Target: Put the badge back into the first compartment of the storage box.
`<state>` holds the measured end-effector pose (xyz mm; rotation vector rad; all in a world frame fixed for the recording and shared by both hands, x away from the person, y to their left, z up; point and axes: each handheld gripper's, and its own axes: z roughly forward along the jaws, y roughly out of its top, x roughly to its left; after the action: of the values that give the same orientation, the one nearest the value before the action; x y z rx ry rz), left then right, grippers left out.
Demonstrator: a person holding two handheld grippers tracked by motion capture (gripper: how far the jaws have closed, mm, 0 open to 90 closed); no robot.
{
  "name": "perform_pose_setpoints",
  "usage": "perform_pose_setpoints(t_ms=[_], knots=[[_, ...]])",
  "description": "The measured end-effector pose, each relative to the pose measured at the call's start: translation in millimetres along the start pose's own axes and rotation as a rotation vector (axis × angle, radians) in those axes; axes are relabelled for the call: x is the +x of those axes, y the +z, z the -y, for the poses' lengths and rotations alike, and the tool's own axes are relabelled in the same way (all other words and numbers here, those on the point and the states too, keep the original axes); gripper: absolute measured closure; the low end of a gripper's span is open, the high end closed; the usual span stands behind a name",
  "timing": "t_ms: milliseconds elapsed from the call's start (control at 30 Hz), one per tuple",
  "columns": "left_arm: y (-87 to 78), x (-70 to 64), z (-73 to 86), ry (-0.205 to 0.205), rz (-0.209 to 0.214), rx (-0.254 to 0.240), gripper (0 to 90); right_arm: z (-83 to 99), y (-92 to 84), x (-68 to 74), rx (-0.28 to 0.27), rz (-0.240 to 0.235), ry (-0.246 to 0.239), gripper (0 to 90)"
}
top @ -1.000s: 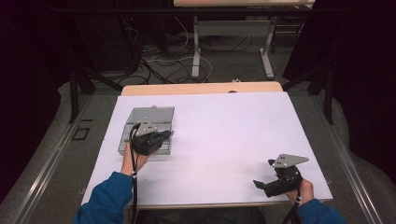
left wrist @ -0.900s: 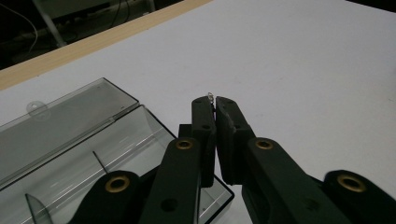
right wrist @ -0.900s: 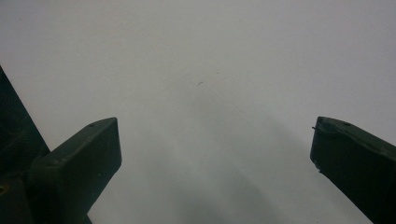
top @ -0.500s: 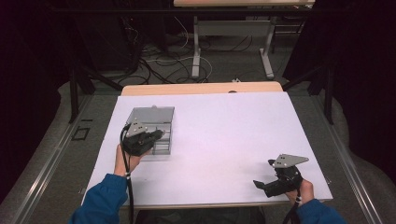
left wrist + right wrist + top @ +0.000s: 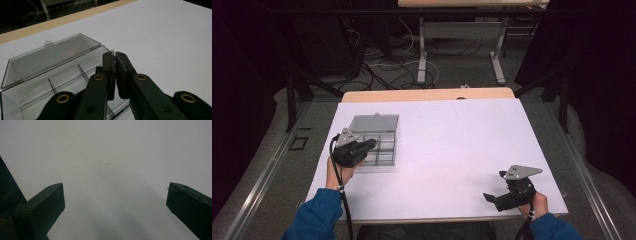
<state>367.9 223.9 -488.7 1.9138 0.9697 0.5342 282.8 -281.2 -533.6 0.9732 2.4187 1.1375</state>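
- A tiny metal piece [image 5: 113,52], perhaps a small ring or hook, sits pinched at the very tips of the left tool [image 5: 114,55], whose jaws are clenched on it.
- It looks light, hard and easy to lose; a tip pinch seems the only workable hold.
- Directly beneath and behind that tool lies a clear plastic compartment box [image 5: 50,75], lid [image 5: 373,123] laid open flat; thin-walled, likely brittle and slippery.
- The right tool [image 5: 499,199] rests well apart, jaws spread wide, empty.
- White desk [image 5: 452,145] under both; beyond it, a dark room with cables [image 5: 377,62] on the floor.
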Motion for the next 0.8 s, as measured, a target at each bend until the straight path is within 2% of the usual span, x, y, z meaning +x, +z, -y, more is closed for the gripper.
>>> perform_pose_setpoints(t_ms=[600,767,800], knots=[[-13.1,20.6,9.0,-0.064,-0.066,-0.014,86.7,-0.2,-0.8,-0.1,0.014,-0.004,-0.002,1.5],[-15.2,25.4,10.7,-0.078,-0.080,-0.018,86.6,0.1,0.1,-0.2,0.000,-0.002,-0.003,1.5],[-15.6,26.6,10.9,-0.076,-0.082,-0.017,86.7,-0.2,-1.0,0.6,0.016,-0.002,0.006,1.5]])
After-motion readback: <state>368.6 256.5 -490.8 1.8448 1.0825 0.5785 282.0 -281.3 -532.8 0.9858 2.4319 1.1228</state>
